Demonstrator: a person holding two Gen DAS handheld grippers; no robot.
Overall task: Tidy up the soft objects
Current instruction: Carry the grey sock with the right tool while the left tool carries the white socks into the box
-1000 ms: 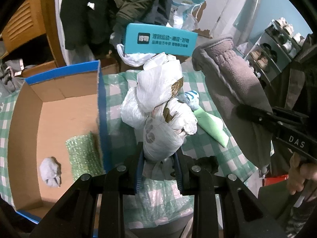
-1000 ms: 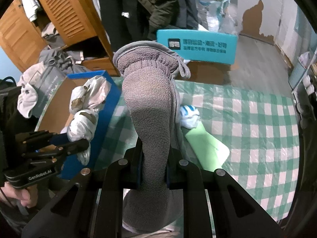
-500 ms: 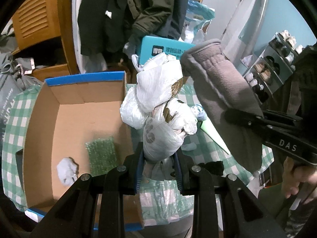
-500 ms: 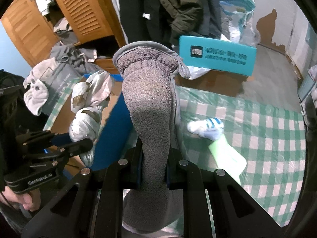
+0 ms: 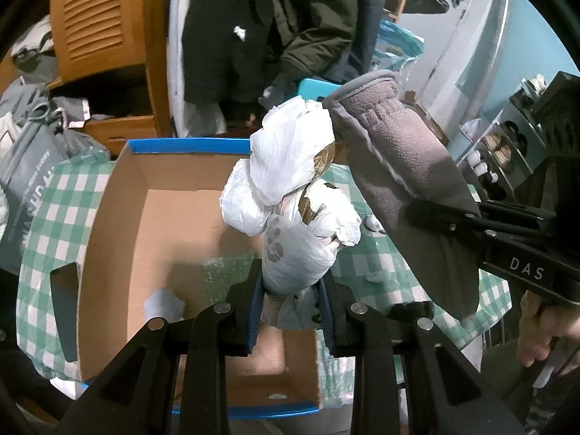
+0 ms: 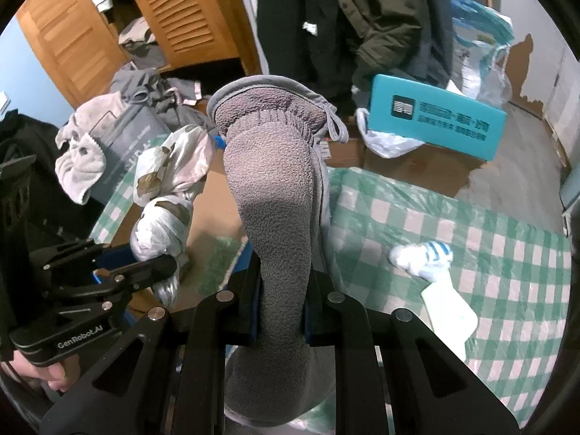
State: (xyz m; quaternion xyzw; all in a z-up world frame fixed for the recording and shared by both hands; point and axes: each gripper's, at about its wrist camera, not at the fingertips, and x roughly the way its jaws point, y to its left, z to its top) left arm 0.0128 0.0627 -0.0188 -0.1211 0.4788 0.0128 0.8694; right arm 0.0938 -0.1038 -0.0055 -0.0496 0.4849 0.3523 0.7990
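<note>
In the left wrist view my left gripper [image 5: 291,279] is shut on a crumpled white plastic bag [image 5: 286,181] with brown patches, hanging over the right part of an open cardboard box [image 5: 108,224] with a blue rim. A green scrub pad [image 5: 224,268] and a pale wad [image 5: 163,306] lie in the box. My right gripper [image 6: 284,282] is shut on a grey fleece mitten [image 6: 272,195] that stands up between its fingers, beside the box's right wall. Each view shows the other gripper: the right one [image 5: 435,214] with the mitten [image 5: 398,166], the left one [image 6: 159,264] with the bag [image 6: 170,181].
A green checked cloth [image 6: 489,246] covers the table. On it lie a white and blue sock [image 6: 422,257] and a pale green sheet [image 6: 449,315]. A teal carton [image 6: 435,123], hanging coats, wooden louvred doors and a grey bag of clothes stand behind.
Both grippers have moved left with their loads. The bag, earlier over the cloth right of the box, now hangs over the box. The sock and green sheet have slid right in the right wrist view.
</note>
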